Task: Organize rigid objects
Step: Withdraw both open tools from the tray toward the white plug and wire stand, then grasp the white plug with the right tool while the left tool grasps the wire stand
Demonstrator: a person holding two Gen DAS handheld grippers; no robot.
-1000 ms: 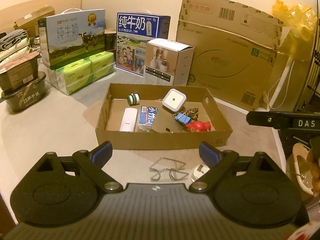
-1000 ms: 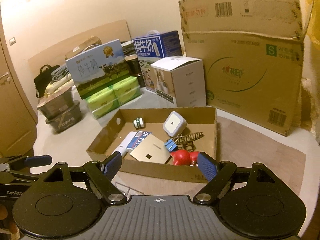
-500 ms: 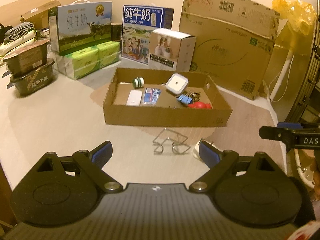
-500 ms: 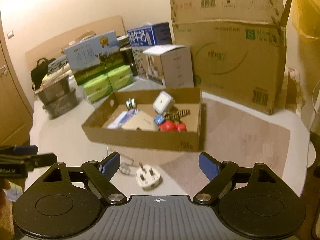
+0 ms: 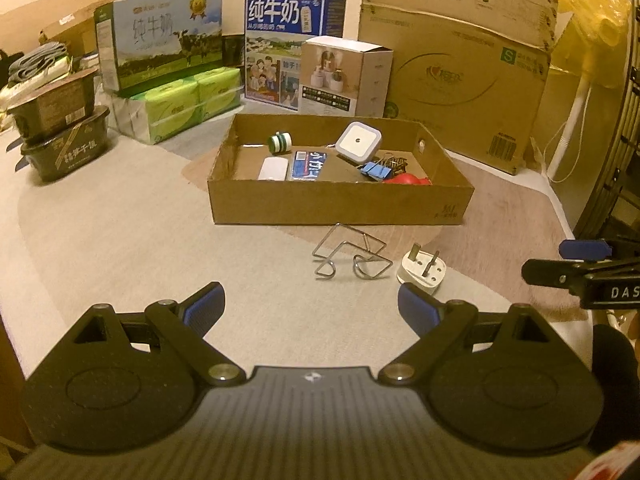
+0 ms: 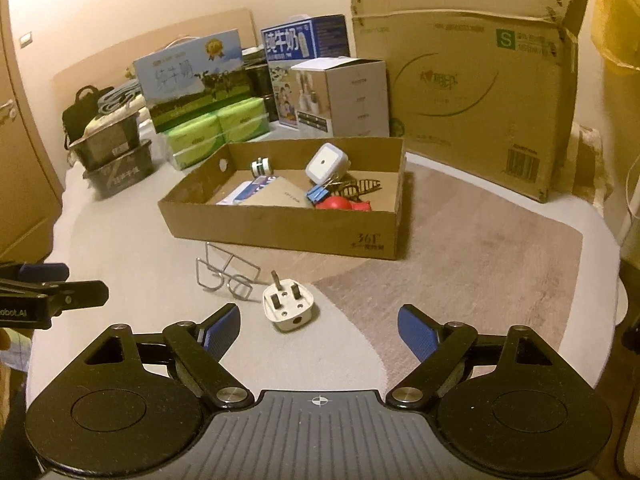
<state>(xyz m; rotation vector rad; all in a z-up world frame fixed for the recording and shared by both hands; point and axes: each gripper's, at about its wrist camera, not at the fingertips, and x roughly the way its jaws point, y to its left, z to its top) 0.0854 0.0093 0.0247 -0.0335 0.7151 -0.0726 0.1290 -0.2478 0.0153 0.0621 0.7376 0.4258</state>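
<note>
Your right gripper (image 6: 318, 330) gapes wide, empty. The plug (image 6: 289, 307) lies just ahead, slightly left. Straddle its body, not the prongs.

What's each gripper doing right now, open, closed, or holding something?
Left gripper: open, holding nothing.
Right gripper: open, holding nothing.
</note>
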